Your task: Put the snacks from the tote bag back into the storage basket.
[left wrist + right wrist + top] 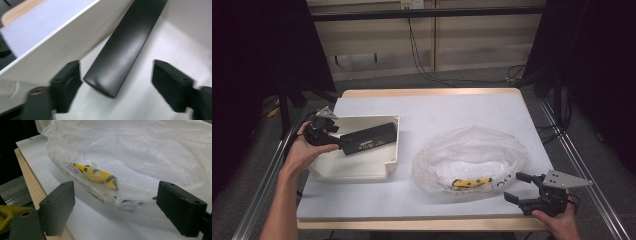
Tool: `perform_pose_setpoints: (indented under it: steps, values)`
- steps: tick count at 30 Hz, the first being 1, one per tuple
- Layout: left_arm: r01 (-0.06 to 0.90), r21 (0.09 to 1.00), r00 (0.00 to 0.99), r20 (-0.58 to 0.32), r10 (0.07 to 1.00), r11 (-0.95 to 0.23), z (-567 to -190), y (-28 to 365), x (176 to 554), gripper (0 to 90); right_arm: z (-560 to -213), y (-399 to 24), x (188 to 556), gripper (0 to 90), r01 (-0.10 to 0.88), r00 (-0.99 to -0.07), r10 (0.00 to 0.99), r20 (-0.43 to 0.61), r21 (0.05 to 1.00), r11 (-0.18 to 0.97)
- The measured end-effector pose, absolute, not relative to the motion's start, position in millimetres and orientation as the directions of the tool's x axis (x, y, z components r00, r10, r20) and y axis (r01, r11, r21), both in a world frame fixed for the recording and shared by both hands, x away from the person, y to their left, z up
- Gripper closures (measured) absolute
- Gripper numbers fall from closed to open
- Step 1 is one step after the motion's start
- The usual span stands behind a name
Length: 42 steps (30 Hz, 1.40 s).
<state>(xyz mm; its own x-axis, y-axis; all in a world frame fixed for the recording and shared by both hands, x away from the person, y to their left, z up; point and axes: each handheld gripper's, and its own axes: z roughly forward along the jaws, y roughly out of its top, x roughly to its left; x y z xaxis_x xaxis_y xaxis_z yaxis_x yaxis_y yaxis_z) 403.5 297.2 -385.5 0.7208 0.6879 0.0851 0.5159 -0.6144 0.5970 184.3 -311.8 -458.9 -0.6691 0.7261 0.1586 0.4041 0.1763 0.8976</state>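
A long black bar [369, 138] lies slanted in a white open box [362, 172] at the table's left. My left gripper [337, 137] reaches in over the box's left wall. In the left gripper view, the bar [125, 47] ends between the jaws of the left gripper [117, 85], which stand apart on either side with a gap to each, so the gripper is open. A crumpled clear plastic bag [472, 145] sits right of centre, with a yellow and black item [472, 182] inside its near edge. My right gripper [515, 186] is open just right of that edge, facing the bag [140, 150] and the yellow item [96, 175].
The grey-white table top [452, 110] has a wooden front edge close to the right gripper [120, 207]. The box's white wall [57, 42] rises beside the left jaw. Cables and dark stands lie beyond the table's far edge.
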Motion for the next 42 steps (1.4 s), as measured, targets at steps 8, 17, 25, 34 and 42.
perform_pose_setpoints:
  steps: [8, 17, 25, 34, 42]
  values:
    - [0.525, 0.639, 0.692, 0.064, 0.719, -0.563, -378, 305, 378, 43.6, -459, -309, 186, 14.6, 0.406, -0.67, 0.726, 0.158, 0.896, 0.18]
    - [0.518, 0.638, 0.727, 0.022, 0.686, -0.57, -395, 297, 358, 72.2, -458, -311, 185, 14.6, 0.401, -0.671, 0.725, 0.154, 0.898, 0.18]
    - [0.545, 0.63, 0.715, -0.005, 0.699, -0.553, -412, 287, 354, 86.2, -458, -310, 185, 14.6, 0.407, -0.665, 0.73, 0.158, 0.896, 0.177]
    - [0.557, 0.627, 0.695, 0.006, 0.719, -0.544, -422, 279, 348, 87.8, -458, -310, 185, 14.6, 0.405, -0.668, 0.728, 0.154, 0.896, 0.182]
    - [0.581, 0.611, 0.674, 0.009, 0.739, -0.538, -432, 276, 353, 90.0, -459, -310, 185, 14.6, 0.404, -0.67, 0.726, 0.154, 0.896, 0.183]
